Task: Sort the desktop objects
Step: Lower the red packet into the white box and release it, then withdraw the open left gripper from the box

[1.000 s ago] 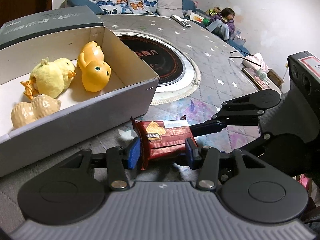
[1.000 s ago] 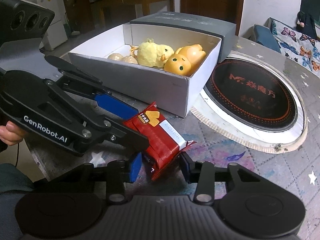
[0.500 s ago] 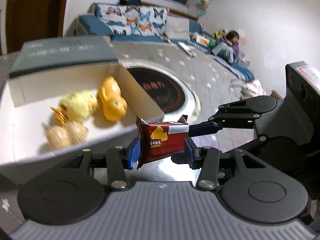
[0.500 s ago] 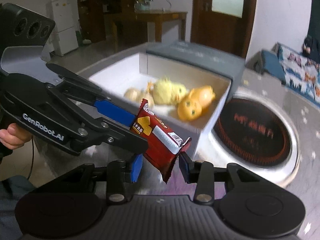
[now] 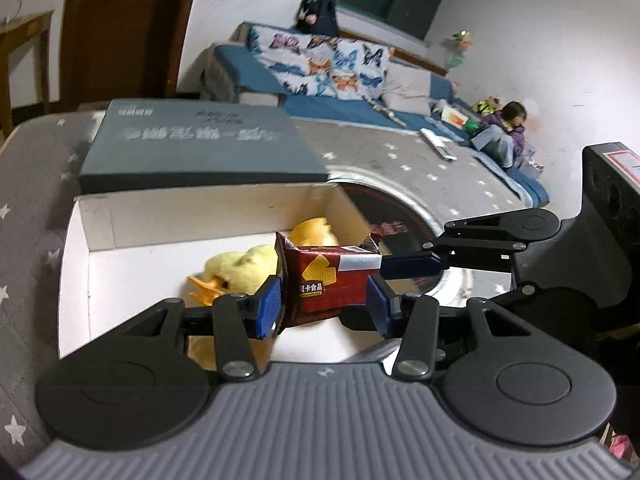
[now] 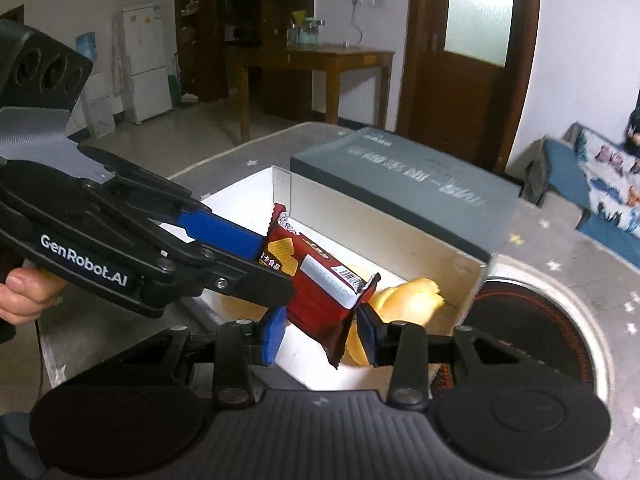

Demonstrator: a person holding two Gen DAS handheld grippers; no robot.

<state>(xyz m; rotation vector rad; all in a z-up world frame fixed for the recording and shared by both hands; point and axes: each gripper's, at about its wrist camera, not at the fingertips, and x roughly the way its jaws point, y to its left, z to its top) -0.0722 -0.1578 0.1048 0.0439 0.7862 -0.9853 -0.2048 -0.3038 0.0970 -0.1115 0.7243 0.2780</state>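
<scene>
A red wafer snack packet (image 5: 328, 280) is held in the air over the open white box (image 5: 76, 264). My left gripper (image 5: 324, 304) is shut on one end of the packet and my right gripper (image 6: 320, 332) is shut on the other end (image 6: 320, 280). Below the packet, inside the box, lie a fluffy yellow chick toy (image 5: 236, 268) and a smooth yellow duck toy (image 6: 408, 300), both partly hidden by the packet and fingers.
The box's grey lid (image 5: 200, 144) lies behind the box on the star-patterned table (image 5: 440, 176). A round black induction plate (image 6: 532, 320) is set into the table to the right. A sofa and a seated child (image 5: 504, 128) are beyond.
Both grippers have lifted the packet off the table and carried it up and over the open box. The toys in the box have not moved.
</scene>
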